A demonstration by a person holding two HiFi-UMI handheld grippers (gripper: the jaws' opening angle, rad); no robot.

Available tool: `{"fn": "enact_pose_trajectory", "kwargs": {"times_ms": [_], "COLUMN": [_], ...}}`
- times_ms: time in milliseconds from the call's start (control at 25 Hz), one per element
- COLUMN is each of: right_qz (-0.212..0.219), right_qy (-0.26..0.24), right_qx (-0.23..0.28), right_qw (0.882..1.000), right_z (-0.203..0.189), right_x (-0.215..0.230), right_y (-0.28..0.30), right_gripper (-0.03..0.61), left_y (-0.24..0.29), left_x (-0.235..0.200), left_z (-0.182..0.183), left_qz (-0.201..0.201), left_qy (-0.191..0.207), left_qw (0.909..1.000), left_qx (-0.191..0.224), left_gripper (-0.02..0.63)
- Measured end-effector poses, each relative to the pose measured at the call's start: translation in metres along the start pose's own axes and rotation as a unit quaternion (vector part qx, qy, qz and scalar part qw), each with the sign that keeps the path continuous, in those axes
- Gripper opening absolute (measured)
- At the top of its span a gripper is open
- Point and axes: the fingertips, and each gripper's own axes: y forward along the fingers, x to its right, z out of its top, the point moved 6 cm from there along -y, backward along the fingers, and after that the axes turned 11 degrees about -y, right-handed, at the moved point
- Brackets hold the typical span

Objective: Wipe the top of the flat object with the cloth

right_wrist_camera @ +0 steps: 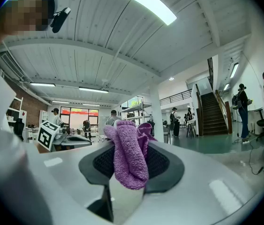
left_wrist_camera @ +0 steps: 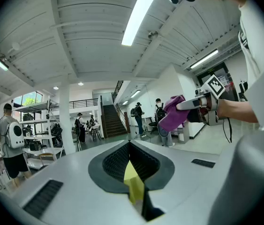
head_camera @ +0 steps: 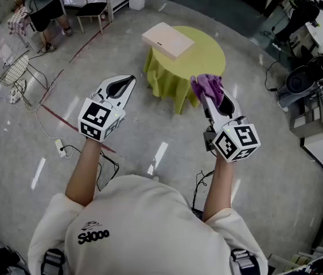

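The flat object is a pale beige box (head_camera: 167,39) lying on a round table draped in yellow-green cloth (head_camera: 204,59), ahead of me. My right gripper (head_camera: 203,94) is shut on a purple cloth (head_camera: 208,85), held in the air short of the table's near edge. In the right gripper view the purple cloth (right_wrist_camera: 131,156) hangs bunched between the jaws. My left gripper (head_camera: 129,80) hovers left of the table, shut, with nothing between its jaws (left_wrist_camera: 129,146). Both grippers tilt upward, so their views show the ceiling. The right gripper with the cloth (left_wrist_camera: 174,112) shows in the left gripper view.
The table stands on a glossy grey floor. A white cable and power strip (head_camera: 59,147) lie at the left, red tape lines cross the floor. Chairs and a seated person (head_camera: 46,10) are at the far left. Equipment and shelving (head_camera: 316,96) line the right side.
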Motion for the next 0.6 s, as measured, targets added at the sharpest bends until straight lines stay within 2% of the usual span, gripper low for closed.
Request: {"fn": "enact_pose_trajectory", "kwargs": {"times_ms": [280, 600], "right_qz": [0.012, 0.013], "right_qy": [-0.009, -0.009], "right_qx": [-0.007, -0.019], "right_qw": [1.000, 1.000], "right_z": [-0.002, -0.008], "right_x": [-0.002, -0.025], "right_y": [0.011, 0.034], "right_gripper": [0.150, 0.150], "left_y": [0.002, -0.009], "left_x": [-0.010, -0.036], "left_z": [0.000, -0.010], "left_qz": [0.007, 0.001], "left_qy": [0.003, -0.007], "left_qw": [1.0000, 1.0000], "left_qx": [-0.003, -0.006], "left_gripper": [0.006, 0.006]}}
